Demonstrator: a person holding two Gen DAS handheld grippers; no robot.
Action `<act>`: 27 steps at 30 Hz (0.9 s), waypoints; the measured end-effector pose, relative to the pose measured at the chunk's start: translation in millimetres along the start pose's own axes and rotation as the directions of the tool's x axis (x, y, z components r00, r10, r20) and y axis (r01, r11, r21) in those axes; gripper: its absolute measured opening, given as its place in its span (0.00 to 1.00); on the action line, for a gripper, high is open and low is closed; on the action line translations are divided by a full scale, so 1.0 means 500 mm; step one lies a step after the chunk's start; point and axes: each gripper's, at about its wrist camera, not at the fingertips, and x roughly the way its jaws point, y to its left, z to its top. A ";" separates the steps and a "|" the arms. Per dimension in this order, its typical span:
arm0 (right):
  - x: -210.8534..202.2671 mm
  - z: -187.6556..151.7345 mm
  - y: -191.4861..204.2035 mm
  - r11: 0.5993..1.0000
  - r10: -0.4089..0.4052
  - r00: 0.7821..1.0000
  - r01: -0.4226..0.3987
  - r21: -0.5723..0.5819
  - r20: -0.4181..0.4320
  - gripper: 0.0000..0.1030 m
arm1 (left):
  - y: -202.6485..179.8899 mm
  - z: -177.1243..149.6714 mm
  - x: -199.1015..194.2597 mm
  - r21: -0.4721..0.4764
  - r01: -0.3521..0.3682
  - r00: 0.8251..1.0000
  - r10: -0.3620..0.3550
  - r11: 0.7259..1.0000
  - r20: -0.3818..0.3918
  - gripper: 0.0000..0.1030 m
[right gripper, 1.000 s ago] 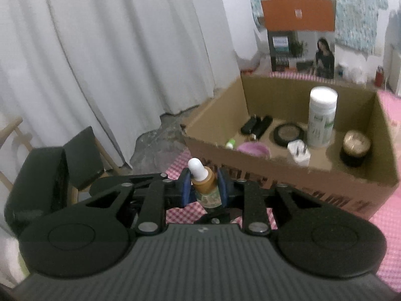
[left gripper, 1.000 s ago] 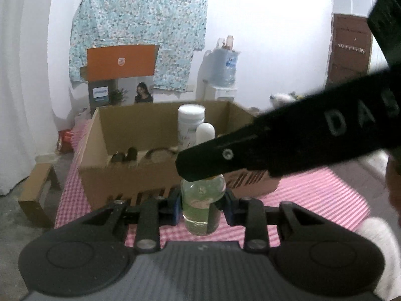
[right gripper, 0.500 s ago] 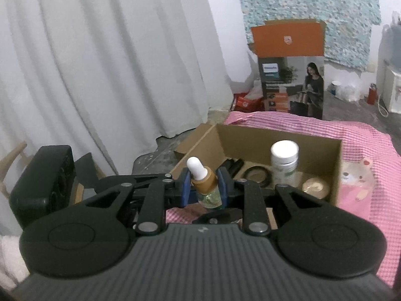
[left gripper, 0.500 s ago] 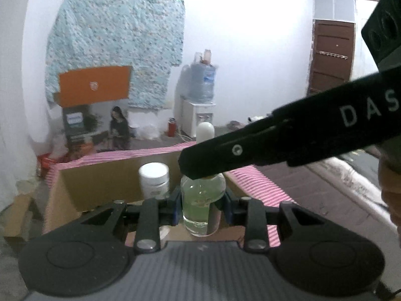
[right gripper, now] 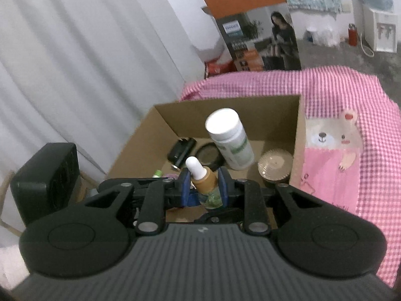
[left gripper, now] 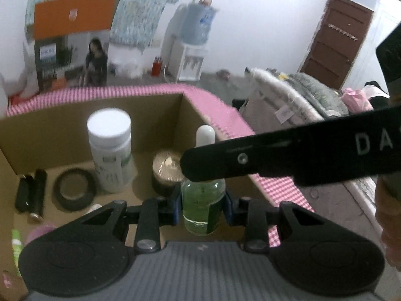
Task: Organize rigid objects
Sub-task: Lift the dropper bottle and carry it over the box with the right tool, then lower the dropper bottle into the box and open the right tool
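- Left gripper (left gripper: 203, 207) clamps a green bottle (left gripper: 202, 205) above the box (left gripper: 160, 115), near its right wall.
- Right gripper (right gripper: 203, 188) grips a dropper (right gripper: 204, 181), seemingly over the box's (right gripper: 298, 135) near edge.

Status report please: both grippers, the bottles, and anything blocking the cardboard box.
Left gripper shut on green dropper bottle. Right gripper shut on amber dropper bottle. Both over cardboard box. White jar upright inside; room beside it.
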 end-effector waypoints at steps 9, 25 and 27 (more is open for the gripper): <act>0.115 0.016 -0.040 0.999 0.024 0.998 -0.023 0.031 -0.053 0.22 | 0.036 -0.005 0.043 -0.041 -0.029 0.998 0.027 0.999 -0.062 0.33; 0.169 0.003 -0.031 0.999 -0.004 0.997 0.000 -0.054 -0.079 0.22 | 0.044 -0.006 0.018 -0.060 -0.074 0.997 0.072 0.995 -0.038 0.33; 0.176 0.003 -0.031 0.999 -0.008 0.996 0.003 -0.053 -0.085 0.22 | 0.043 -0.006 0.019 -0.054 -0.078 0.996 0.076 0.995 -0.038 0.33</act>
